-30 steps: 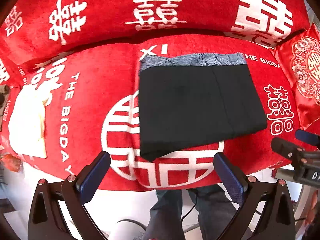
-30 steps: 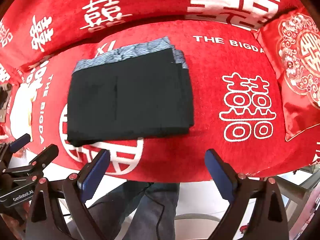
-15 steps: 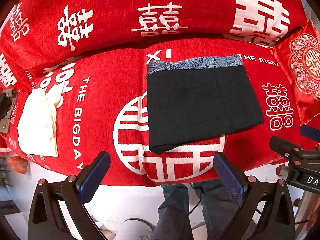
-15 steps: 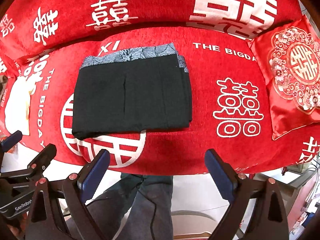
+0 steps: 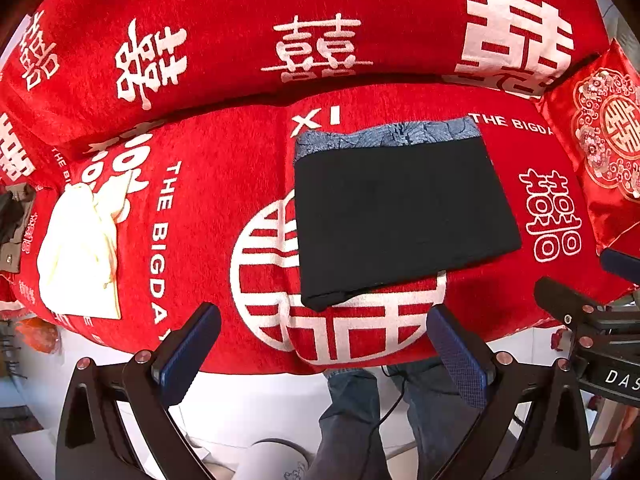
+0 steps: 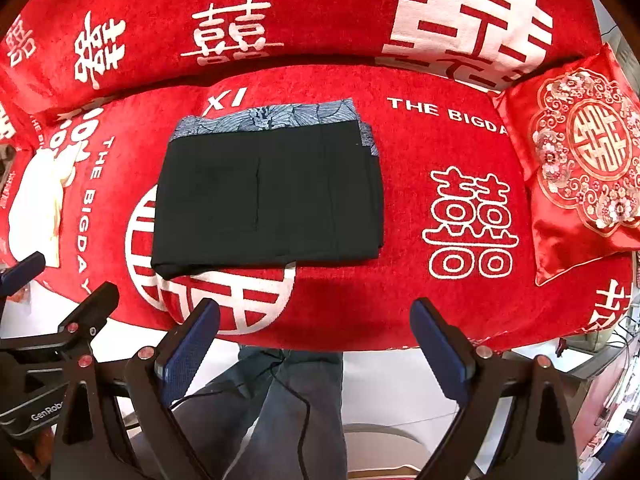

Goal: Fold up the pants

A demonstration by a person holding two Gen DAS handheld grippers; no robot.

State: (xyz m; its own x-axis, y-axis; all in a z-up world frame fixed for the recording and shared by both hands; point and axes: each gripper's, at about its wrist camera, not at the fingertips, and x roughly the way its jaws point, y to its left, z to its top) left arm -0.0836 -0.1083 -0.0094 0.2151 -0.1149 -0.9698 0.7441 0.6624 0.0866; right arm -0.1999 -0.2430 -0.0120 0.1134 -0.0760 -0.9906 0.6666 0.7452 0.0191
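Observation:
Black pants (image 5: 400, 216) lie folded into a flat rectangle on the red sofa seat (image 5: 224, 184), with a blue patterned lining strip along their far edge. They also show in the right wrist view (image 6: 268, 196). My left gripper (image 5: 322, 344) is open and empty, held off the seat's front edge, nearer than the pants. My right gripper (image 6: 314, 340) is open and empty, also in front of the seat and apart from the pants. Each gripper shows at the edge of the other's view.
A cream cloth (image 5: 80, 256) lies at the seat's left end. A red embroidered cushion (image 6: 584, 160) stands at the right end. The red backrest (image 5: 320, 32) rises behind. The person's legs (image 6: 288, 412) stand on a white floor below.
Both grippers have drawn back and up from the sofa, so the pants look smaller and farther. The pants have not moved. Both grippers stay open.

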